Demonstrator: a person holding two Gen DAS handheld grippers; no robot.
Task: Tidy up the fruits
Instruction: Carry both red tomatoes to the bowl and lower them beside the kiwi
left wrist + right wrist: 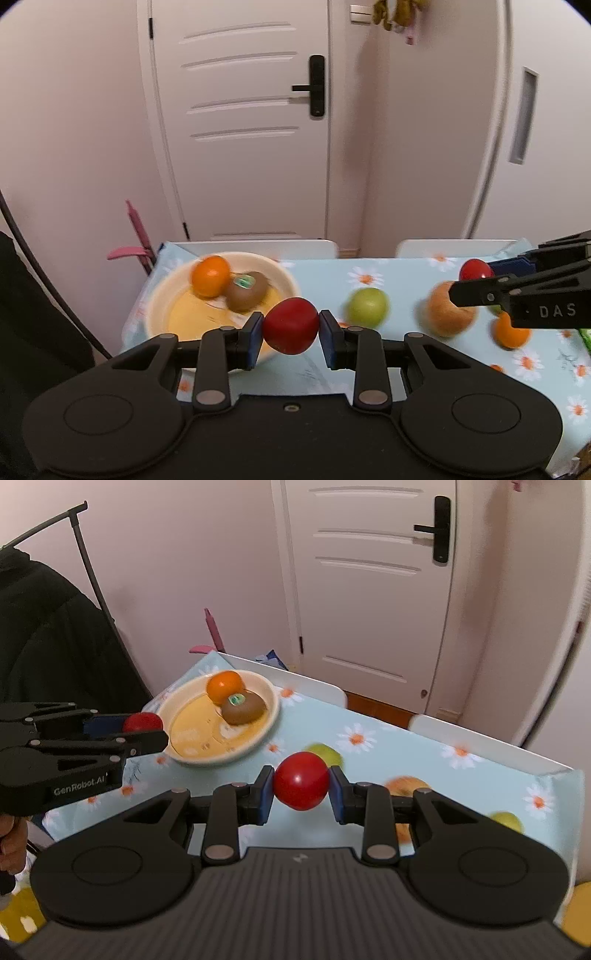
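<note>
My left gripper (291, 326) is shut on a red tomato (291, 325) and holds it above the table, just right of a cream bowl (162, 295). The bowl holds an orange (210, 276) and a kiwi (246, 291). My right gripper (301, 788) is shut on a second red tomato (301, 781) over the middle of the table. In the right wrist view the left gripper (147, 725) and its tomato (142, 722) sit at the bowl's (271, 716) left rim. The right gripper also shows in the left wrist view (476, 277).
On the flowered tablecloth (406, 354) lie a green apple (367, 307), a yellowish-red apple (448, 309) and another orange (511, 332). White chair backs (258, 245) stand behind the table. A dark jacket (48, 627) hangs on the left. A closed door (240, 122) is behind.
</note>
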